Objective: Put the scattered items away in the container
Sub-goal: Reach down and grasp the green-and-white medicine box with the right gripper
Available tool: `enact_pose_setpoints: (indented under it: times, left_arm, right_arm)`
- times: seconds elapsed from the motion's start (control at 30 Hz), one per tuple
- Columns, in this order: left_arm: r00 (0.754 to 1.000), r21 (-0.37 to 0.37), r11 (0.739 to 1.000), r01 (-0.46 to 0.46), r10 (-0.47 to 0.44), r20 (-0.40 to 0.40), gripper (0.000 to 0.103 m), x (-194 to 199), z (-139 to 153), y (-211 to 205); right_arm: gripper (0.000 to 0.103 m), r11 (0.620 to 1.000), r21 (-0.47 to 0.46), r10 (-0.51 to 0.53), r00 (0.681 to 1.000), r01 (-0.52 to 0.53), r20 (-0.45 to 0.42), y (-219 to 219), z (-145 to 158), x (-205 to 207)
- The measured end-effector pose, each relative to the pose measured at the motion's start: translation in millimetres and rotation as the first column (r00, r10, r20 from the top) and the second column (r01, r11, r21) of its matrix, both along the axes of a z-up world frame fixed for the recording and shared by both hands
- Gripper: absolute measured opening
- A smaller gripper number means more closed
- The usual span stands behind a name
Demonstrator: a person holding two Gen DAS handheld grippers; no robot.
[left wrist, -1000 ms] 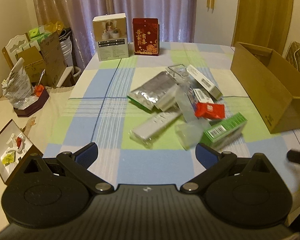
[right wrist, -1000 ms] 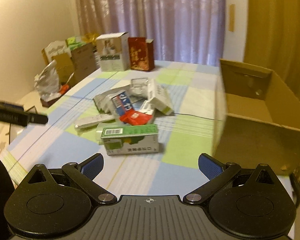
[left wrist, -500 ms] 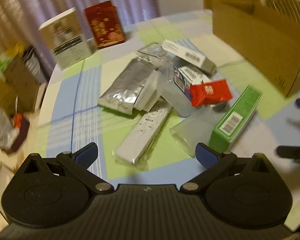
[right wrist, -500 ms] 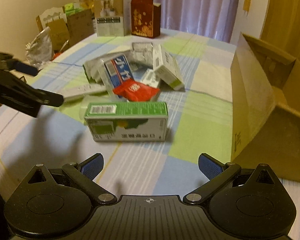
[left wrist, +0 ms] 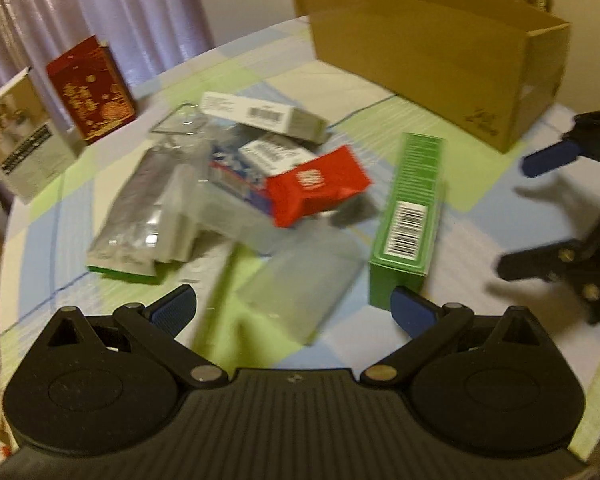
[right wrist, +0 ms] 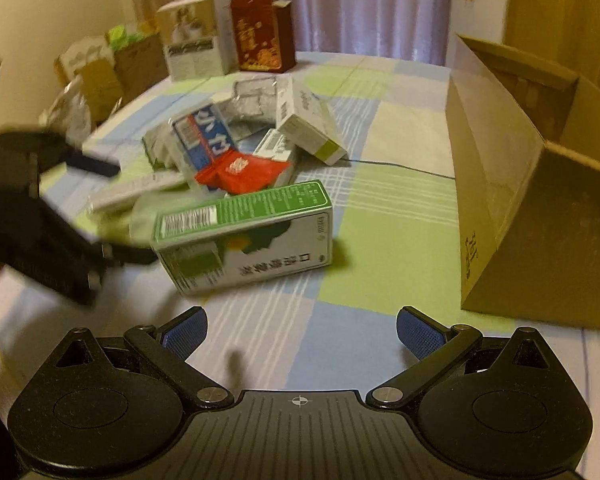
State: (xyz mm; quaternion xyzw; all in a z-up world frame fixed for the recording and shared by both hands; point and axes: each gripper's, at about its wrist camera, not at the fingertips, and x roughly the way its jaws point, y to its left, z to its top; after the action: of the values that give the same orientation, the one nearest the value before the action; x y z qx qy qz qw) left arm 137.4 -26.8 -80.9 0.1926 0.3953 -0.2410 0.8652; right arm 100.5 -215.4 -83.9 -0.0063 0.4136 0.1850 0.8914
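Two hand-held grippers spread wide, empty, green box (right wrist: 244,236) between, seemingly untouched

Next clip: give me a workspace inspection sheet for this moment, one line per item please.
Surface: table under a checked cloth, blue, green and cream.
Job's things: green box lying nearest; red packet, silver pouch, white boxes and clear plastic piled behind it; open cardboard box to the right, nothing seen inside.
Clutter: a white carton and red carton standing at the far edge.
Grippers: left hand-held gripper and right hand-held gripper both open, holding nothing.
Cables: nothing seen.
Surroundings: curtains, boxes beside the table.
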Motion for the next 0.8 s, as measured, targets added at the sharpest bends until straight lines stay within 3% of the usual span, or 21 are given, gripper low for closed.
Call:
enact_pose_setpoints:
  times: [0.2, 0.43, 0.6, 0.8]
  left_arm:
    - [0.999, -0.001, 0.999, 0.043, -0.043, 0.010, 0.102, -14.8, 4.6, -4.9]
    - [0.985, -0.004, 0.987, -0.163, 0.163, 0.057, 0.102, -7.1, 24.5, 38.1]
    - [0.948, -0.052, 0.948, -0.314, 0.316, 0.034, 0.102, -3.7, 12.2, 77.1]
    - [0.926, -0.114, 0.920, -0.374, 0.377, 0.003, 0.102, -2.7, 6.3, 99.0]
  right_arm:
    - [0.103, 0.986, 0.119, -0.116, 0.993, 0.120, -0.035, -4.7, 19.2, 5.1]
    - [0.103, 0.957, 0.171, -0.211, 0.966, 0.236, -0.148, 33.0, 16.0, 31.9]
    - [0.103, 0.951, 0.112, -0.263, 0.946, 0.287, -0.190, 59.6, 0.9, 53.1]
    - [0.103, 0.962, 0.056, -0.257, 0.953, 0.269, -0.163, 66.3, -4.8, 60.7]
